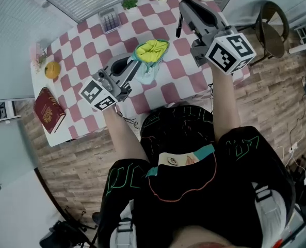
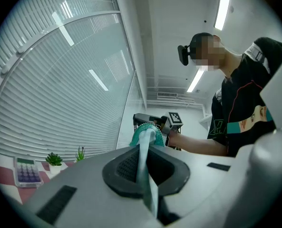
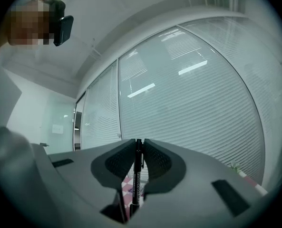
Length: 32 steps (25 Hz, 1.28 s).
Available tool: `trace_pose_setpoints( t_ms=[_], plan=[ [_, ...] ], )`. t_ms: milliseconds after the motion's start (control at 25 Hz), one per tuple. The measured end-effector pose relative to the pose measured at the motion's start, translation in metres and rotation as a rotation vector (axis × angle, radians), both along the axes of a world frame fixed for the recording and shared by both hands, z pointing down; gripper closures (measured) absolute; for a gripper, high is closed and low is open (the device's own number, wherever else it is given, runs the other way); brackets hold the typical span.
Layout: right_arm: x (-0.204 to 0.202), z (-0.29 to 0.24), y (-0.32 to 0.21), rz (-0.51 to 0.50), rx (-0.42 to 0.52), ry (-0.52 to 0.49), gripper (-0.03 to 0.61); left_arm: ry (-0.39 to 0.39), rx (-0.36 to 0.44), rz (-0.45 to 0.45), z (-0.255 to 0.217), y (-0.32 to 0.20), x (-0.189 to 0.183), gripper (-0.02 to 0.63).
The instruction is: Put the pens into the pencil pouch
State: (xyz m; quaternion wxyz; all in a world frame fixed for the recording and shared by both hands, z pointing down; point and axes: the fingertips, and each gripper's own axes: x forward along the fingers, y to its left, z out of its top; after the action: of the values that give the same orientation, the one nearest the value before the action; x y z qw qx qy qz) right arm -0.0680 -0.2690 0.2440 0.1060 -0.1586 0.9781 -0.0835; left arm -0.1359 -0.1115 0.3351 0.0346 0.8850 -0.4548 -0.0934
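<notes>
In the head view a teal pencil pouch [image 1: 148,61] with a yellow lining stands open above the checkered table [image 1: 91,50]. My left gripper [image 1: 134,67] is shut on the pouch's left edge. The left gripper view shows the teal fabric [image 2: 144,161] pinched between the jaws of that gripper [image 2: 141,167]. My right gripper [image 1: 184,8] is raised over the table's far right, shut on a black pen [image 1: 178,26] that hangs down from its tips, to the right of the pouch and apart from it. In the right gripper view the pen [image 3: 136,177] runs along the narrow gap of the gripper [image 3: 138,158].
A calculator [image 1: 110,20] lies at the table's far side, near small potted plants [image 1: 129,3]. An orange [image 1: 52,70] and a red book [image 1: 49,110] sit at the left end. A chair [image 1: 271,27] stands right of the table.
</notes>
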Motion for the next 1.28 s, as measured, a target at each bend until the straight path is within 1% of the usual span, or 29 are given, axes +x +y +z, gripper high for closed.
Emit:
trace_pose_setpoints(
  t_ms=[240, 480, 720, 1000, 1280],
  plan=[
    [-0.002, -0.023, 0.008, -0.022, 0.002, -0.094, 0.518, -0.021, -0.014, -0.042, -0.001, 0.002, 0.001, 0.614],
    [-0.017, -0.037, 0.027, -0.085, 0.005, -0.135, 0.518, -0.024, -0.024, -0.111, -0.001, 0.006, -0.011, 0.614],
    [-0.026, -0.047, 0.040, -0.153, -0.021, -0.189, 0.518, -0.038, -0.049, -0.142, 0.005, 0.007, -0.014, 0.614],
    [-0.042, -0.047, 0.061, -0.232, -0.014, -0.184, 0.518, -0.026, -0.054, -0.167, 0.011, 0.001, -0.015, 0.614],
    [-0.053, -0.048, 0.071, -0.290, -0.015, -0.184, 0.518, 0.020, -0.026, -0.221, 0.006, -0.006, -0.022, 0.614]
  ],
)
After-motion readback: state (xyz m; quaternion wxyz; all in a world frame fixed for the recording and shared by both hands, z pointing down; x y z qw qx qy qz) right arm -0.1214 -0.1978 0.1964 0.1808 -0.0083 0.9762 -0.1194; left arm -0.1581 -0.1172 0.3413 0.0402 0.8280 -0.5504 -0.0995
